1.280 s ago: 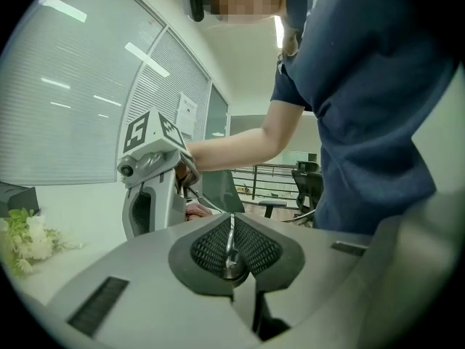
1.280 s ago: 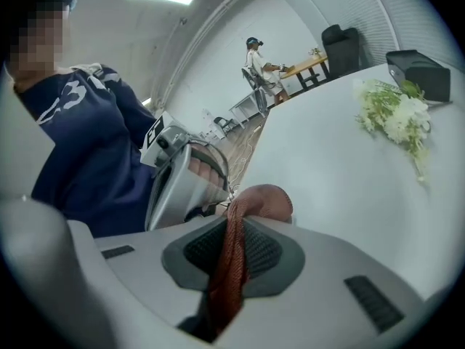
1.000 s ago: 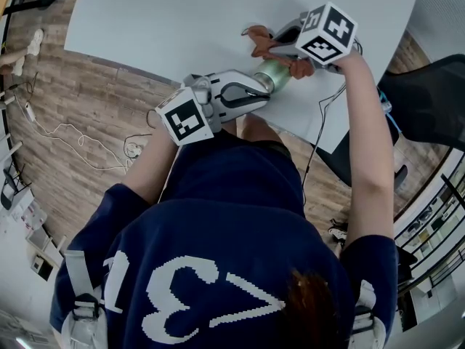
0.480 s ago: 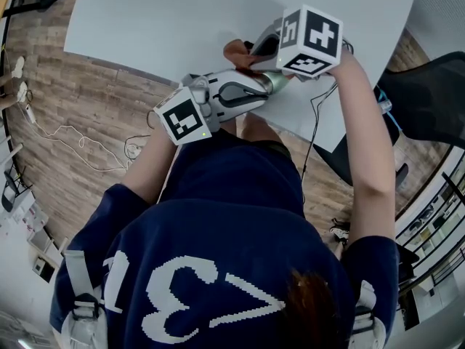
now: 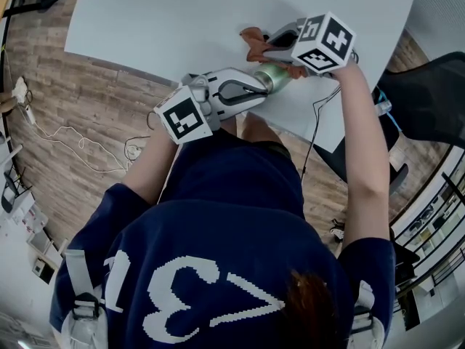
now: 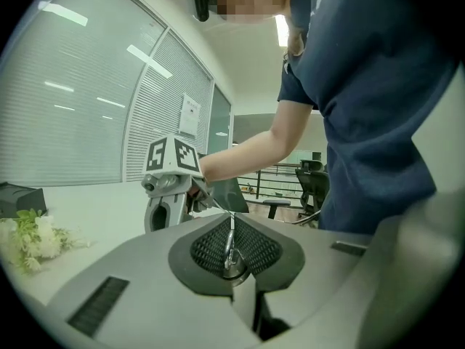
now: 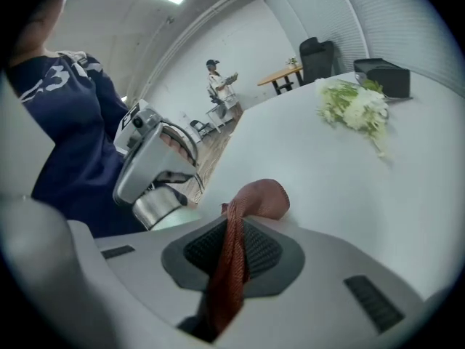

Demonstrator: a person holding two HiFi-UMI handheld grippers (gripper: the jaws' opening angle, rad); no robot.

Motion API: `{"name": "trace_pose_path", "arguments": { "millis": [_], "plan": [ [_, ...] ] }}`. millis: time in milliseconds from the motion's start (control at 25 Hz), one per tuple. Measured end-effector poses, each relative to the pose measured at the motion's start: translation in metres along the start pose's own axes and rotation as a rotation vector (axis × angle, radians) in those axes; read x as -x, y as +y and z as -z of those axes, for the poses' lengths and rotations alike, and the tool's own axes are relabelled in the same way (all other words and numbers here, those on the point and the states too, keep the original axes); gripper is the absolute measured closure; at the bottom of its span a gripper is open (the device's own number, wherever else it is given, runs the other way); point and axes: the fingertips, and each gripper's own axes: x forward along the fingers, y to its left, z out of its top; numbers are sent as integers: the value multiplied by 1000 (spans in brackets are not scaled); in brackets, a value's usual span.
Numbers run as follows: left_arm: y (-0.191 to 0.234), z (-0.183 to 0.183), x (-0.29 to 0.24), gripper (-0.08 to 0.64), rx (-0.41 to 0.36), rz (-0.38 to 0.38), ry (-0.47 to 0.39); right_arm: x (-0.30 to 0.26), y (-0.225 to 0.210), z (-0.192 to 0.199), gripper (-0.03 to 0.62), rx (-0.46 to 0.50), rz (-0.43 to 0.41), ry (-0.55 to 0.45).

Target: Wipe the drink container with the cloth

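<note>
Left gripper: at the near edge of the white surface, jaws almost together, pinching a thin metal part of the drink container. The container is held off the surface, roughly level, with its green-silver body pointing away from the person.

Right gripper: just beyond the container, jaws clamped on the rust-red cloth, which bunches out past the tips. Cloth-to-container contact cannot be told.

Farther across the surface lie white flowers and a black box.

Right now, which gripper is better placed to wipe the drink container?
Right: the right gripper is shut on the cloth close by the drink container; the left gripper only holds it.
</note>
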Motion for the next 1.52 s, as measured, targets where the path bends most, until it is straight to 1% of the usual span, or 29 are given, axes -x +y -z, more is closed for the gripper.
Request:
{"name": "trace_pose_path", "arguments": {
  "millis": [120,280,400,520,720,800,880,960,1080,1200,1280,1320,1360,1520],
  "plan": [
    [2,1,1,534,3,-12,-7,1,-21,25,535,-74,84,-35],
    [13,4,6,534,16,-32,-9,6,-40,36,535,-201,188,-160],
    [16,2,8,534,20,-41,-10,18,-27,19,535,-275,229,-286],
    [18,0,8,534,23,-54,-10,32,1,-8,535,-277,246,-399],
    [28,1,8,534,29,-98,-8,46,34,-36,535,-298,297,-529],
    [34,2,10,534,41,-117,-5,48,35,-40,535,-320,336,-572],
    [38,4,11,534,67,-132,4,52,25,-31,535,-371,395,-623],
    [42,5,11,534,103,-151,7,56,8,-10,535,-435,473,-656],
    [50,6,15,534,170,-194,2,56,-12,25,535,-525,573,-676],
    [57,7,17,534,197,-215,0,53,-24,53,535,-592,650,-687],
    [60,8,18,534,209,-226,1,53,-25,59,535,-619,670,-705],
    [63,8,19,534,218,-234,2,54,-23,56,535,-625,668,-722],
    [65,9,20,534,229,-246,1,56,-20,49,535,-621,663,-741],
    [79,11,27,534,263,-322,-25,64,4,2,535,-547,631,-821]
  ]
}}
